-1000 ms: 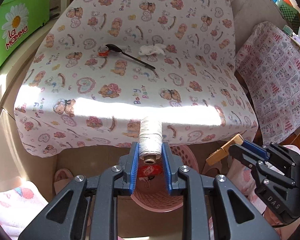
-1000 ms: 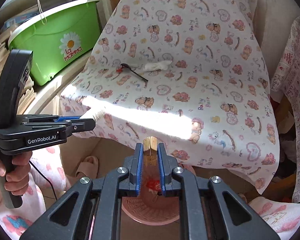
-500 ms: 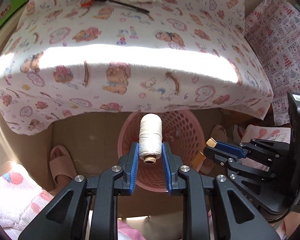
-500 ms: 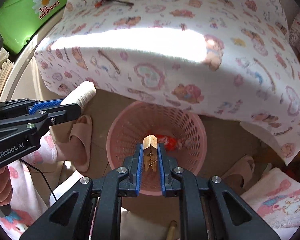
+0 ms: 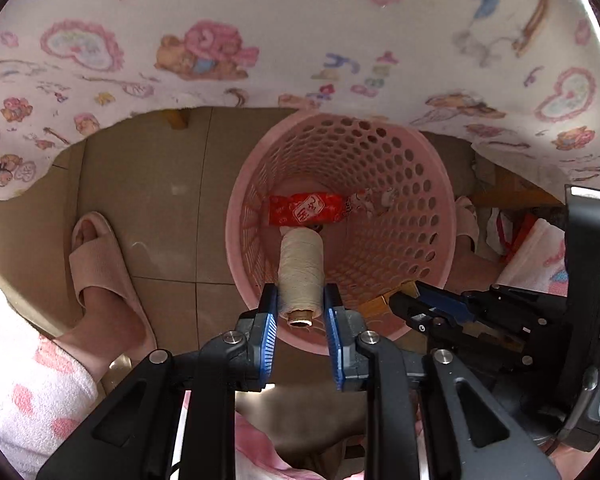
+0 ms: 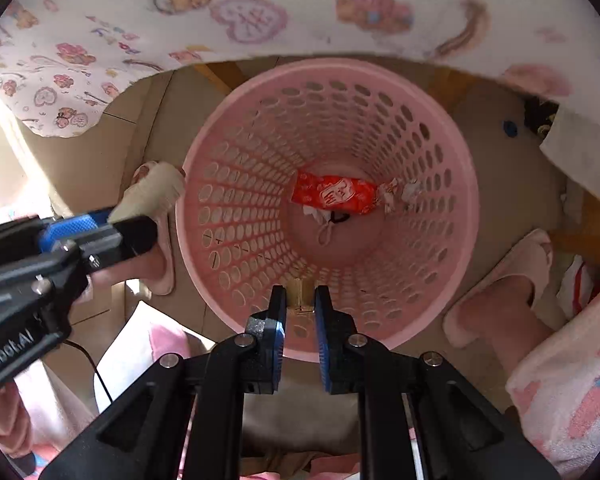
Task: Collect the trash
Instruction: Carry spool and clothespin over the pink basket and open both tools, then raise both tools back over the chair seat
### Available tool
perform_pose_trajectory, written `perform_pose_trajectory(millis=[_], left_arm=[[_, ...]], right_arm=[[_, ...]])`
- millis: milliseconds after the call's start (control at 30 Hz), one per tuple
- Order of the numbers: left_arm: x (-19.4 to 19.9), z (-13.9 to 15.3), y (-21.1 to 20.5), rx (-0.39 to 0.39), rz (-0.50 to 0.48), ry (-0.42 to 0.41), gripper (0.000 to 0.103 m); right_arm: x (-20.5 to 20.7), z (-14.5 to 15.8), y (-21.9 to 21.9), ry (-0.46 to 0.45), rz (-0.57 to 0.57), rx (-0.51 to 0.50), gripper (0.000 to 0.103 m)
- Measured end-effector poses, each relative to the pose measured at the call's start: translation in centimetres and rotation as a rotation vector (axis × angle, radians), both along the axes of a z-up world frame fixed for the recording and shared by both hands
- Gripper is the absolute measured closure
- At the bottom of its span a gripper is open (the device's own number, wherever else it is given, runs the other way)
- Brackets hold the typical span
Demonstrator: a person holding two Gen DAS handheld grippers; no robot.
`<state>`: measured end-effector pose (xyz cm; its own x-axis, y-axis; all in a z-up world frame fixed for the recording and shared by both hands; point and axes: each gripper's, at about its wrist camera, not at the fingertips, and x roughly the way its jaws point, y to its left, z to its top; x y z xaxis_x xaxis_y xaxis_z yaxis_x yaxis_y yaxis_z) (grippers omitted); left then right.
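Observation:
My left gripper (image 5: 300, 300) is shut on a spool of cream thread (image 5: 301, 270), held over the near rim of a pink perforated basket (image 5: 420, 184). A wooden clothespin (image 6: 300, 294) sits clamped in my right gripper (image 6: 300, 300), which points down into the same basket (image 6: 228, 208). On the basket's floor lie a red wrapper (image 6: 332, 194) and small paper scraps (image 6: 400, 192). From the right wrist, the left gripper (image 6: 112, 222) and its spool (image 6: 152, 196) show just outside the basket's left rim. The right gripper (image 5: 404, 300) with the clothespin (image 5: 380, 302) appears at the right in the left wrist view.
A bear-print cloth (image 5: 300, 32) hangs over the table edge right above the basket. A person's feet in pink slippers (image 5: 108, 280) stand on the tiled floor to either side, the other slipper (image 6: 508, 280) at the right. Fluffy pink-patterned trouser legs (image 6: 572, 380) fill the lower corners.
Both grippers have dropped from table height and tipped downward over the basket. The tabletop with spoon and tissue has left view; the basket now fills both views. Both grips are unchanged.

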<state>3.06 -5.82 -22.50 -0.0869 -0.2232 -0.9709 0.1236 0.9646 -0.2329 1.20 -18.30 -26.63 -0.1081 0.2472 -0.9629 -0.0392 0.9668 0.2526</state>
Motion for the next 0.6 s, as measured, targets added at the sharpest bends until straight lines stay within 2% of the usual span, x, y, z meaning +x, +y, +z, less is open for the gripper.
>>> perform_pose_trajectory(millis=[167, 400, 533, 600], left_arm=[[-0.6, -1.5, -0.1, 0.002, 0.006, 0.059, 0.081], [-0.7, -1.3, -0.2, 0.023, 0.021, 0.057, 0.08], [-0.5, -1.0, 0.3, 0.015, 0.032, 0.054, 0.074], [-0.5, -0.3, 0.2, 0.025, 0.026, 0.026, 0.072]], right_arm=[[0.2, -0.1, 0.2, -0.003, -0.02, 0.014, 0.088], [0.5, 1.0, 0.6, -0.047, -0.024, -0.007, 0.086], [0.7, 1.6, 0.1, -0.075, -0.039, -0.032, 0.068], [0.6, 2.0, 0.0, -0.095, -0.04, -0.054, 0.066]])
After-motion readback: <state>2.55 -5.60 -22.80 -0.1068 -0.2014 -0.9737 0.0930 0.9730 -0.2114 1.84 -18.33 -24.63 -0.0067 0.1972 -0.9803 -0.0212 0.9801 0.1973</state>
